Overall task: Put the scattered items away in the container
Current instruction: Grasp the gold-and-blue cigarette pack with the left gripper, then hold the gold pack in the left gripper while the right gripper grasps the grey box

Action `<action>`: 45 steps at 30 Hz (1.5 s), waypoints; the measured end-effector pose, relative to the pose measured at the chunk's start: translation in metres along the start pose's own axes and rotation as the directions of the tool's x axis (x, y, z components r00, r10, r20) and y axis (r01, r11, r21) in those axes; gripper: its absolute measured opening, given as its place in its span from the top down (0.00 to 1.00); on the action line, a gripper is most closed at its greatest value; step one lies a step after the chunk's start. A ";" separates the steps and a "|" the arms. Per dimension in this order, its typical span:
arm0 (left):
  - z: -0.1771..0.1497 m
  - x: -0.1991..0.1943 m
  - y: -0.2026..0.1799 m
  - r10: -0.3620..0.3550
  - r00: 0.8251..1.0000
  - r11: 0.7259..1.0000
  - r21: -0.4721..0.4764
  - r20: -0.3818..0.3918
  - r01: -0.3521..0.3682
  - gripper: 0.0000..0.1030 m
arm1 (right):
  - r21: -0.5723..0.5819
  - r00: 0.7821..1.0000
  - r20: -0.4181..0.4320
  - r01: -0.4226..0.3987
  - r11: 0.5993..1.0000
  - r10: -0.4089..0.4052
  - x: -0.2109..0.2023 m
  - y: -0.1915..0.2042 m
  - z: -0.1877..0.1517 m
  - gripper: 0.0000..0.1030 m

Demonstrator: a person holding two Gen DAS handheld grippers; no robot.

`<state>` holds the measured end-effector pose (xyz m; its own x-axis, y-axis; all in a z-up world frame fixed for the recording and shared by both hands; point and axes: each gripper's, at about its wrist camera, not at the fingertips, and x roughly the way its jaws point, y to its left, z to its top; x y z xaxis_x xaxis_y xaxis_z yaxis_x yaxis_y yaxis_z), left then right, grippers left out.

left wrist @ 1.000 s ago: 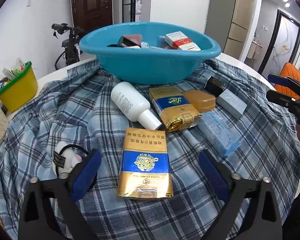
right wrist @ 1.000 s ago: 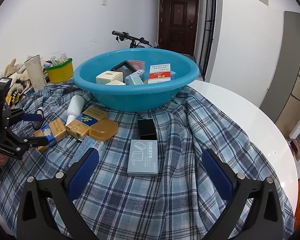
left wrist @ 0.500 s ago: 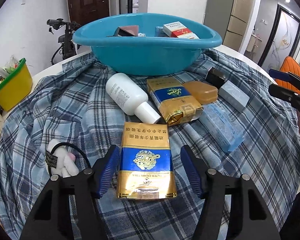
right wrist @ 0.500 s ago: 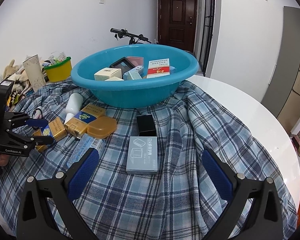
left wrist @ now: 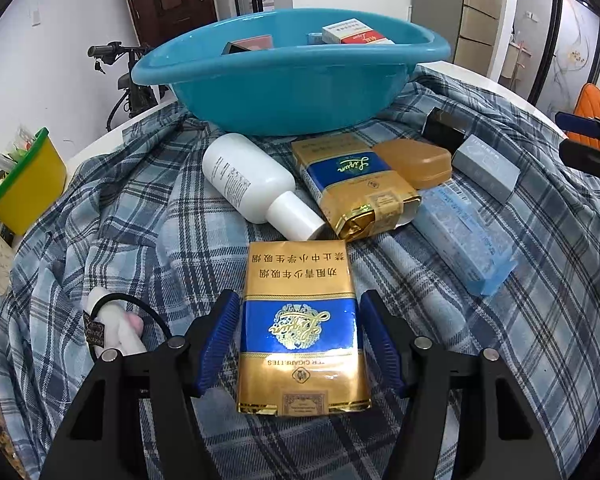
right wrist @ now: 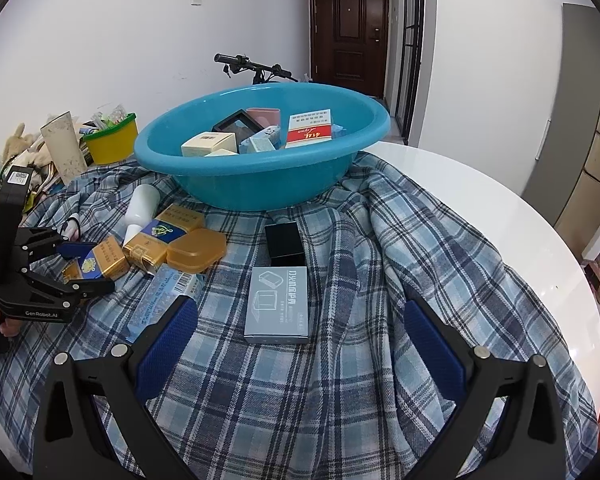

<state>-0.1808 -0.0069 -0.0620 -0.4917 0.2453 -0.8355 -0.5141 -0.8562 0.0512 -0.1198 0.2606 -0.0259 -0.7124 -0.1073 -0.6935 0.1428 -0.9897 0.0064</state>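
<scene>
1. The left claw [left wrist: 300,340] has just been closing — a second ago its blue pads stood wide on either side of the gold-and-blue cigarette pack [left wrist: 302,328]; now they sit at the pack's two long edges, the left pad apparently touching and the right pad with a sliver of gap I cannot rule out.
2. The pack lies flat on the plaid cloth [left wrist: 120,220], at 6 o'clock from the blue basin [left wrist: 292,88], which stands at the far side of the counter with several boxes already inside.
3. My reading: the grasp is about made, so a lift and a carry toward 12 o'clock come next.
4. The right claw [right wrist: 300,344] hovers with its pads spread wide and nothing between them; the grey-blue box [right wrist: 278,304] lies just ahead of it at 12 o'clock, untouched.
5. Left on the cloth in the left wrist view: a white bottle [left wrist: 256,188], a second gold pack [left wrist: 352,184], an amber case [left wrist: 414,162], a black box [left wrist: 444,130] and a pale blue carton [left wrist: 464,240] — the tidying is partly done.
6. Risk, as I judge it: the glossy wrapper may slip if the pads grip only the edges.
</scene>
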 end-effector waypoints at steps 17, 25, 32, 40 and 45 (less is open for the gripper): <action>0.007 -0.050 -0.003 0.270 0.957 0.956 -0.151 0.111 -0.252 0.45 | -0.076 0.997 -0.056 -0.049 0.996 0.045 0.011 0.018 0.015 0.24; 0.003 -0.046 -0.019 0.155 0.982 0.978 -0.158 0.105 -0.138 0.45 | -0.032 0.983 -0.158 -0.099 0.995 0.093 0.050 0.015 0.010 0.39; -0.020 -0.011 -0.009 0.124 0.992 0.977 -0.175 -0.015 -0.124 0.45 | 0.006 0.973 -0.201 -0.116 0.993 0.115 0.059 0.005 0.002 0.39; -0.026 -0.013 0.005 0.136 0.990 0.970 -0.200 -0.031 -0.139 0.45 | 0.009 0.972 -0.204 -0.114 0.993 0.113 0.060 0.001 0.002 0.39; -0.027 -0.015 0.007 0.144 0.989 0.968 -0.202 -0.028 -0.147 0.45 | 0.001 0.973 -0.205 -0.107 0.994 0.105 0.062 0.002 0.003 0.39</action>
<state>-0.1582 -0.0290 -0.0642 -0.5409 0.1068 -0.8343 -0.2835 -0.9570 0.0613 -0.1657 0.2514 -0.0663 -0.5378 -0.1892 -0.8216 0.2179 -0.9726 0.0814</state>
